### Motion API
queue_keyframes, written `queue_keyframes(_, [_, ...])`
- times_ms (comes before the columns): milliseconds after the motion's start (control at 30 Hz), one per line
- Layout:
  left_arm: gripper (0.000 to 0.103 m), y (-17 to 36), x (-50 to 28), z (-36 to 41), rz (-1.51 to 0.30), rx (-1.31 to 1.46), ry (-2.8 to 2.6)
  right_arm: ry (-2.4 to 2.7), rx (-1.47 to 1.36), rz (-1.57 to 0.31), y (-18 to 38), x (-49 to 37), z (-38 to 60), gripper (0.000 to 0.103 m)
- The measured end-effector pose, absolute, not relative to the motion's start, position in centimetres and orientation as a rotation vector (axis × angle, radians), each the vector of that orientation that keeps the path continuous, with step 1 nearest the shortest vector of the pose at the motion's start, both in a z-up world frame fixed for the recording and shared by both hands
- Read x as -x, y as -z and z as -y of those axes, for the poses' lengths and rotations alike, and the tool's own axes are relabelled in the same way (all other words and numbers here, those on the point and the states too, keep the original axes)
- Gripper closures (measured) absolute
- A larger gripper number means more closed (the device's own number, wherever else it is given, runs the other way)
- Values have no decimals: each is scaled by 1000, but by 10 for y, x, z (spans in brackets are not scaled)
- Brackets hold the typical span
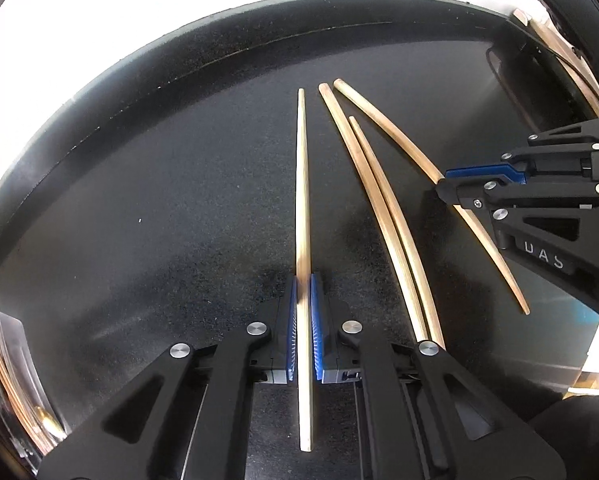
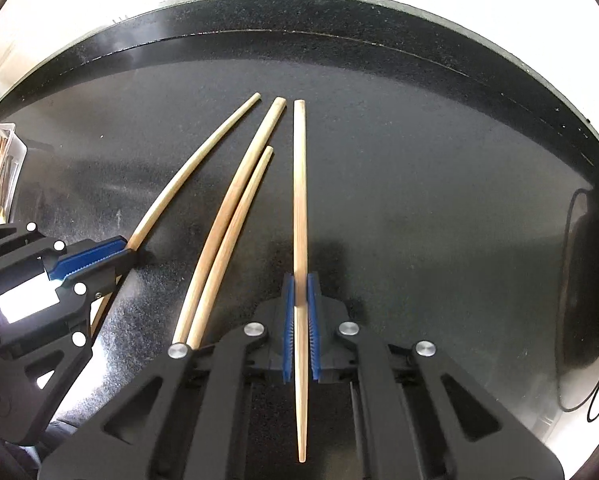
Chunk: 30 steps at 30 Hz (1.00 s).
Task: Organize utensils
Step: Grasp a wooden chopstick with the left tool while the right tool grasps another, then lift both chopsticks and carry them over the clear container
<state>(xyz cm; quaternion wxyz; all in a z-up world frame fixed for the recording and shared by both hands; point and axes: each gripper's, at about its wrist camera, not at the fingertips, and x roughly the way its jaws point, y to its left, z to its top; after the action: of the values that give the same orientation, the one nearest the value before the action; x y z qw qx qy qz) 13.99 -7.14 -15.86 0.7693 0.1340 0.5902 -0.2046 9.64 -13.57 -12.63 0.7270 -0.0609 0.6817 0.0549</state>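
Your left gripper point(image 1: 304, 284) has its blue ribbed pads closed on a pale, slender wooden chopstick point(image 1: 302, 184), gripping it partway along its length, with the tip pointing away across the black speckled tabletop point(image 1: 159, 200). Your right gripper point(image 2: 300, 288) is likewise clamped on a second tapered wooden chopstick point(image 2: 300, 184), held the same way. Between the two lie two more wooden chopsticks point(image 2: 223, 240), side by side and touching, flat on the tabletop. A clear plastic container point(image 1: 7, 364) holding more utensils sits at the table's left edge.
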Motion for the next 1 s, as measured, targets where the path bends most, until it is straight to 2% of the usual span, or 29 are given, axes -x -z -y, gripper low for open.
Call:
queue_keyframes(333, [97,146,-141,48,-1283,-270,423,-95,109,-1511,133,-111,156,96])
queue_keyframes(700, [97,108,-118,22,-1239,-232,357,-124,104,-1428,93,-95,131,96])
queue_keyframes(1000, [97,76,-71,-45,-1233,-114,261,-268,123,-1391,63,-80,70,96])
